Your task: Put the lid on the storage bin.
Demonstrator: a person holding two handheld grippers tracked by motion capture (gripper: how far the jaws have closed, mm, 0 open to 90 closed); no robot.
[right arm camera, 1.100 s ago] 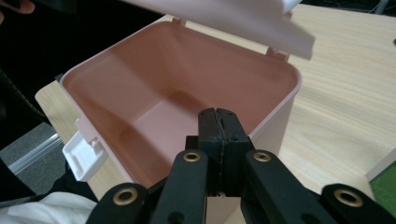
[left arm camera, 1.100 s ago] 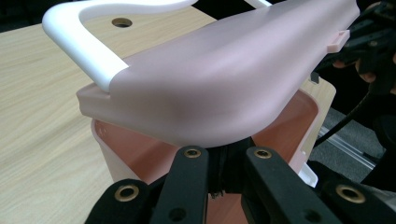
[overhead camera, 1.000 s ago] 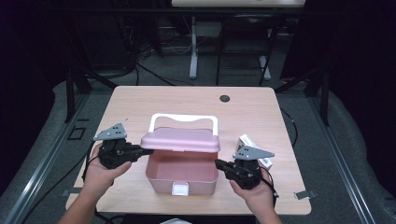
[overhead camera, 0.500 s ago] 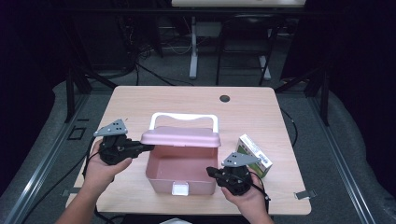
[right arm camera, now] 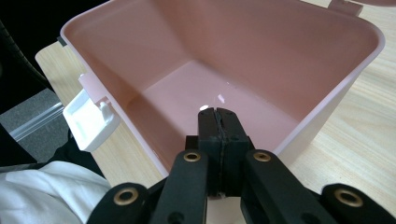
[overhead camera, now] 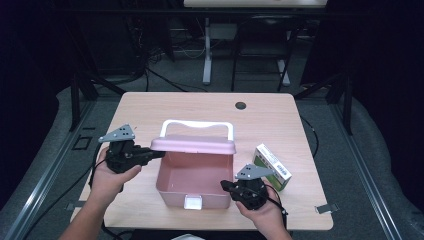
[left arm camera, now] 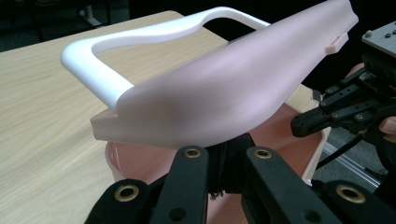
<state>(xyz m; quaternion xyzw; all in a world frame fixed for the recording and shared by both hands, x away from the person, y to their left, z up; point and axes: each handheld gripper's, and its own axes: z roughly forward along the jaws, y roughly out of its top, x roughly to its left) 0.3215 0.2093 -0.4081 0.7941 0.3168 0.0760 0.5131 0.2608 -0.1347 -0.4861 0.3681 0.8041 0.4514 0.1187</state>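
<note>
While the left gripper point(overhead camera: 156, 153), fingers pinching the lid point(overhead camera: 193, 144), holds the pink box point(overhead camera: 194, 176) open near the desk's front edge, the right gripper point(overhead camera: 227, 186), fingers pressed together, has moved from the green carton point(overhead camera: 272, 166) to the box's front-right rim, likely steadying it.

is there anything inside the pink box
No, the right gripper view looks straight into the pink box and its bottom is bare, with nothing lying in it.

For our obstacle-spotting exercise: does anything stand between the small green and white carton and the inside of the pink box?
Partly. The right gripper, jaws shut, sits at the pink box's near right rim, beside the carton. The lid is raised over the back edge, propped by the left gripper, so the box stands open and empty.
</note>
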